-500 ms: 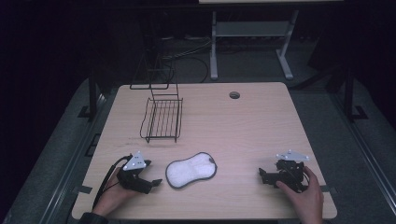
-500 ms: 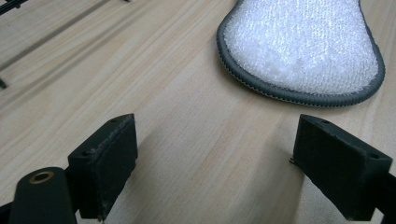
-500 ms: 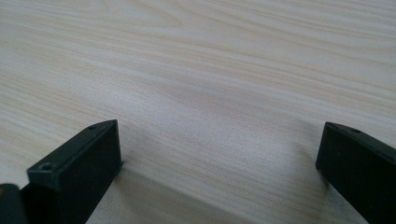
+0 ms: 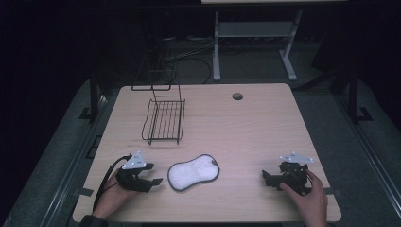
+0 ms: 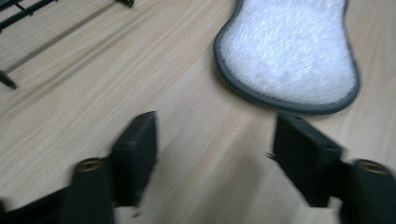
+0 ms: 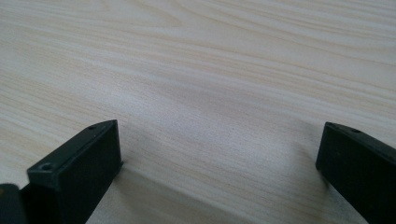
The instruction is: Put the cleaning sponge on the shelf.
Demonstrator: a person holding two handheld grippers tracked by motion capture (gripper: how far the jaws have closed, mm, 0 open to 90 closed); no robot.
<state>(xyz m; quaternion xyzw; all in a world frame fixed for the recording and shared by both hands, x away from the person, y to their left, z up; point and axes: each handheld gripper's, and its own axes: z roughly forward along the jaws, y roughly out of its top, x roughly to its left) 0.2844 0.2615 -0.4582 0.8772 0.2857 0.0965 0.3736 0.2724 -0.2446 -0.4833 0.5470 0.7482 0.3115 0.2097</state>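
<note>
Little had moved: both tools, left (image 4: 147, 181) and right (image 4: 270, 178), stayed open on the worktop (image 4: 246, 132) flanking the sponge (image 4: 194, 172).

Black wire rack (image 4: 164, 122) and white grey-edged pad (image 4: 194, 172) well apart on the light wooden table (image 4: 246, 132).

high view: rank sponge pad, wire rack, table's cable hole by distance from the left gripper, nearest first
From the left gripper:
1. White sponge pad, just to its right, near the table's front edge.
2. Black wire rack, behind it, toward the table's back left.
3. Round cable hole, far back, right of the rack.
</note>
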